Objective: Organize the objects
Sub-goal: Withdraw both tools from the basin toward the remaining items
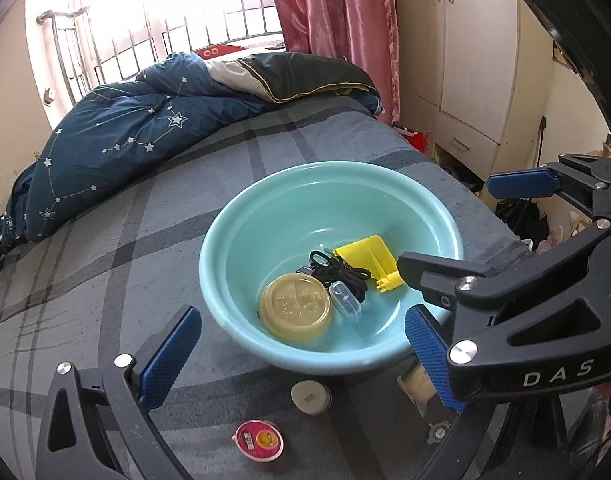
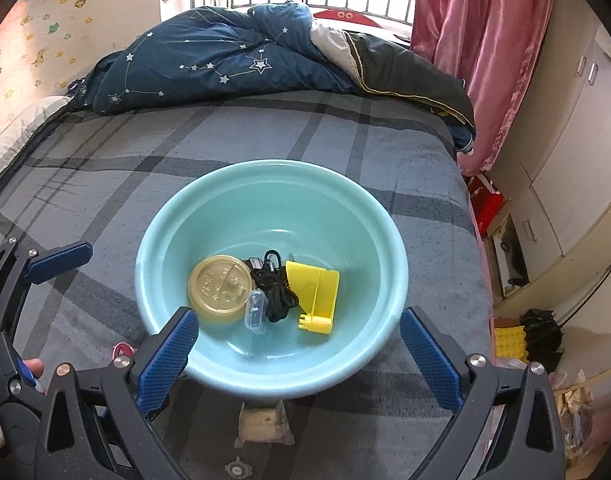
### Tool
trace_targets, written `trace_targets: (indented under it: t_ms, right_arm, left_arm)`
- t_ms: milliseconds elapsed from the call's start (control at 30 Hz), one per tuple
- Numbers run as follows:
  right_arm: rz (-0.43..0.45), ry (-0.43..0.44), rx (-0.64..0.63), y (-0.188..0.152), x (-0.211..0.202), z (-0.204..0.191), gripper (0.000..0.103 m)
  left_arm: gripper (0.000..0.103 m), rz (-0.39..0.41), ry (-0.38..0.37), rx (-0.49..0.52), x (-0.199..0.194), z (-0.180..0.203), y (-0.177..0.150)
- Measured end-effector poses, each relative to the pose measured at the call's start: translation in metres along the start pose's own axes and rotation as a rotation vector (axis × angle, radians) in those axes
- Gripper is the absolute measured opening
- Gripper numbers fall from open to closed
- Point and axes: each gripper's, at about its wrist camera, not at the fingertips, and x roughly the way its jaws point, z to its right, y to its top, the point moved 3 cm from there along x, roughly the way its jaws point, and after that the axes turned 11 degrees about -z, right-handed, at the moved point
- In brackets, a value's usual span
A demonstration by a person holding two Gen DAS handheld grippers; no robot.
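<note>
A teal basin (image 1: 225, 240) (image 2: 157, 232) sits on the grey plaid bed. It holds a tan round lid (image 1: 295, 308) (image 2: 221, 286), a black cord (image 1: 345, 276) (image 2: 275, 286), a small clear case (image 1: 345, 300) (image 2: 256, 308) and a yellow plastic piece (image 1: 369, 256) (image 2: 317, 292). Outside it, near its front, lie a white round pot (image 1: 311, 398), a pink spool (image 1: 259, 440) (image 2: 123, 348), a yellowish packet (image 1: 417, 388) (image 2: 265, 420) and a small grey knob (image 1: 439, 432) (image 2: 237, 470). My left gripper (image 1: 301, 360) is open and empty over the near rim. My right gripper (image 2: 299, 344) (image 1: 445, 224) is open and empty too.
A dark blue star quilt (image 1: 117, 140) (image 2: 209, 64) is heaped at the far end of the bed. A pink curtain (image 1: 337, 20) and a wardrobe (image 1: 465, 60) stand to the right. The bed's right edge (image 2: 477, 240) drops to a cluttered floor.
</note>
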Motion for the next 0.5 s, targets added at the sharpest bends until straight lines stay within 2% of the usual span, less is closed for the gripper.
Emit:
trace_targets:
  t_ms: [500]
  right_arm:
    - [0.007,0.028,0.011,-0.03,-0.023,-0.007,0.103]
  left_arm:
    - [0.103,0.005,0.015,-0.024,-0.024,-0.002,-0.034]
